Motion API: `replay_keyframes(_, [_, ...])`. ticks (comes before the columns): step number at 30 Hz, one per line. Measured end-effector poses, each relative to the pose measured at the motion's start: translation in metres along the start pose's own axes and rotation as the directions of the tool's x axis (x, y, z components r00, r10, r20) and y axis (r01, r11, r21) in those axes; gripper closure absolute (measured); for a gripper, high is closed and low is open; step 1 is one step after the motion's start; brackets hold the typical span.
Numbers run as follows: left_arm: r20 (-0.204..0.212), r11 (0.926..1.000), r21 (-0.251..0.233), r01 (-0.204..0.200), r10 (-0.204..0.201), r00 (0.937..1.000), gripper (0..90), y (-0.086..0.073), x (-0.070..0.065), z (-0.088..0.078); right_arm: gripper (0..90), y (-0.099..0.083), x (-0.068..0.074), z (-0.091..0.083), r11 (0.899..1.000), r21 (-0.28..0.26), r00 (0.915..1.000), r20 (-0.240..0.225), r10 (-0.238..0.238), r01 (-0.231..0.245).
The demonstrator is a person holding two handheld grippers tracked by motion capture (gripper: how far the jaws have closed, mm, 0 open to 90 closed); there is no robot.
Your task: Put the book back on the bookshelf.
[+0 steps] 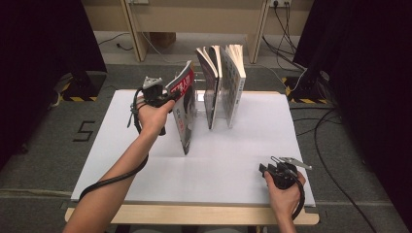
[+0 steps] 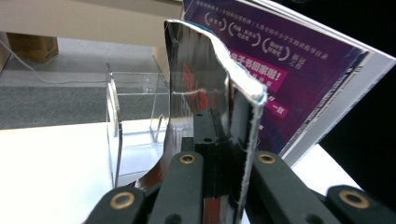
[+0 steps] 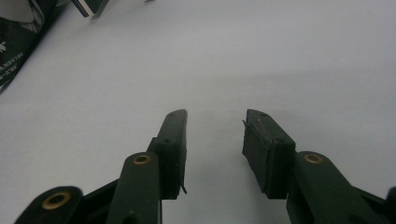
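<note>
Your left claw [image 1: 170,99] is pinching the red-covered magazine [image 1: 184,109] by its upper edge, holding it upright on the white surface [image 1: 121,145], tilted, just left of the clear acrylic rack [image 2: 135,112]. By my read the magazine is gripped but not yet slotted in; two other books [image 1: 223,82] already stand in the rack, so placing this one beside them is what's left. The left gripper view catches the glossy cover bent between the jaws and the rack's empty bay, which the high view hardly shows. Over on the right, your right claw [image 1: 271,170] rests low near the front edge, spread and holding nothing; the right gripper view confirms bare surface between its jaws.
</note>
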State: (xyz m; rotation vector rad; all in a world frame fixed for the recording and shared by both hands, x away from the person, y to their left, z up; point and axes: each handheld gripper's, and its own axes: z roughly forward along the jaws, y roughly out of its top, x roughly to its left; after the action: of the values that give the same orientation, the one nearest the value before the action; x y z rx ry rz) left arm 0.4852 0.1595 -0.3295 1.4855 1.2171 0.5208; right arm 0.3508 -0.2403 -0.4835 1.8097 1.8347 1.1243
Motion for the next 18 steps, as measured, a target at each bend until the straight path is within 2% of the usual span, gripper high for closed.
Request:
replay_keyframes(6, [0.021,0.9984,-0.041,-0.039,0.040,0.9990,86.3,0.002,-0.002,-0.004,59.7,0.000,-0.001,0.000,1.000,-0.004,1.0000,0.000,-0.004,0.004])
replay_keyframes(9, [0.015,0.9961,-0.058,-0.066,0.067,0.9976,86.4,0.006,-0.003,-0.006,59.7,0.000,-0.001,-0.001,1.000,-0.005,0.9999,0.004,-0.010,0.010])
replay_keyframes(18, [-0.004,0.9891,-0.111,-0.097,0.097,0.9953,86.4,0.013,-0.002,-0.008,59.7,0.000,-0.001,-0.001,1.000,-0.004,1.0000,0.002,-0.004,0.004])
